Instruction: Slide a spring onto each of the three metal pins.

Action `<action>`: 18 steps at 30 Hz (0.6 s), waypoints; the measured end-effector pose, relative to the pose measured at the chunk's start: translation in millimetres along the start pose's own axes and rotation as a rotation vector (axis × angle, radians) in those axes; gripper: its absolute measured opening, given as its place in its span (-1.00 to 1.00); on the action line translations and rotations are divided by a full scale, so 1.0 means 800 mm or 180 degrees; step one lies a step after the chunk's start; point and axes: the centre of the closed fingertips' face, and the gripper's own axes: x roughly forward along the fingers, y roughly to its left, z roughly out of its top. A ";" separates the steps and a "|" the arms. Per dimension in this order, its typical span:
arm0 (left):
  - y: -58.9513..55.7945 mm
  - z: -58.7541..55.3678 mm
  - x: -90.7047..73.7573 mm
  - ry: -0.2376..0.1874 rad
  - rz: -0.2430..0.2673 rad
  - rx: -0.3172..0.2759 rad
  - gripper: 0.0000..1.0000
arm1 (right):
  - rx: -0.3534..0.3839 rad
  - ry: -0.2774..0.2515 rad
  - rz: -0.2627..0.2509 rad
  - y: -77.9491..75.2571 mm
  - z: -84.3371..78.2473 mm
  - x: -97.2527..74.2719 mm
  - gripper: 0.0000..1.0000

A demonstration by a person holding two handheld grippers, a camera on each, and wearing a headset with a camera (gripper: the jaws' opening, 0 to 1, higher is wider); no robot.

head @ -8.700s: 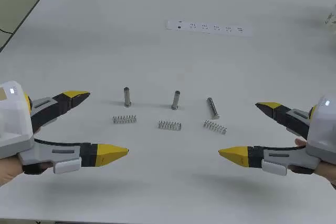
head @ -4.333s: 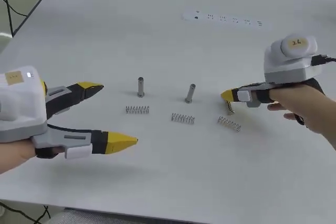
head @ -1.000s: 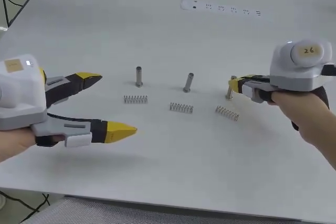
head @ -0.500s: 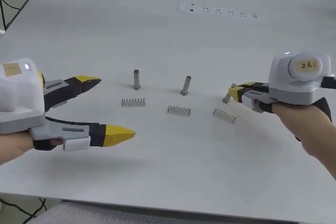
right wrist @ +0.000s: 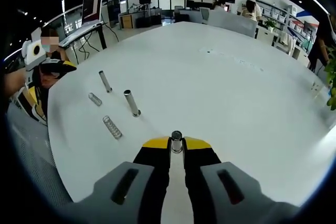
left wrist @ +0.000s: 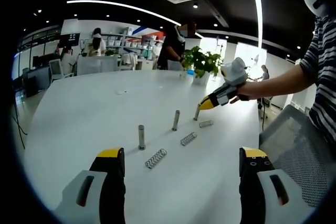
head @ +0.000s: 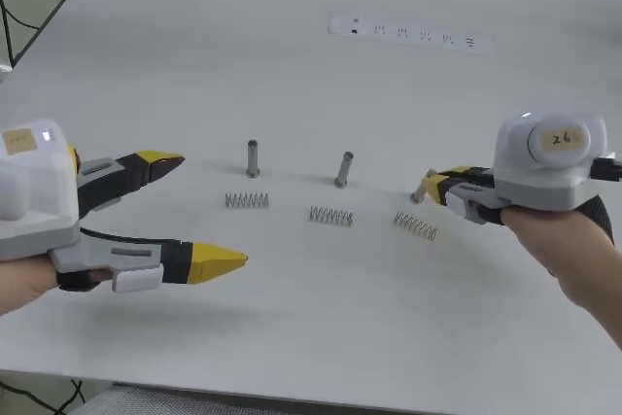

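On the white table, between the two grippers, lies the whole job.

Left gripper: fingers spread wide, nothing in them, hovering off the surface.

Right gripper: fingers clenched on the right pin, pinched at the very tips.

Strip: well beyond both sets of fingertips, out of play.

Left pin and mid pin stand ahead of the left fingertips, well apart from them, both bare.

Left spring, mid spring and right spring lie flat, each on the near side of its pin. The right spring lies just beside the right fingertips, not touching. No pin carries a spring yet.

Views:
- The right gripper view gives the held pin end-on, its round head seated between the two yellow tips.
- The head view gives it side-on and tilted, a short length poking past the tips.
- The left gripper view shows the shaft running down from the tips toward the table. Whether the foot is touching, I cannot tell.

Risks, as I judge them:
- A tip pinch on a smooth round shaft may let the pin swivel or slip.
- The tips sit near the head, so they may block a spring sliding on from that end.
- A thin coil lying flat may roll or spring away from wide fingers closing on it.
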 end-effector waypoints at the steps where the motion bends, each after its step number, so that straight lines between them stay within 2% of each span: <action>1: 0.000 0.000 0.000 -0.0001 -0.0001 0.0001 0.79 | 0.0002 -0.0009 0.0000 0.000 0.001 0.000 -0.75; 18: 0.000 0.002 0.000 0.0000 0.0018 0.0014 0.85 | 0.0088 -0.0143 0.0038 -0.004 0.011 -0.012 -0.55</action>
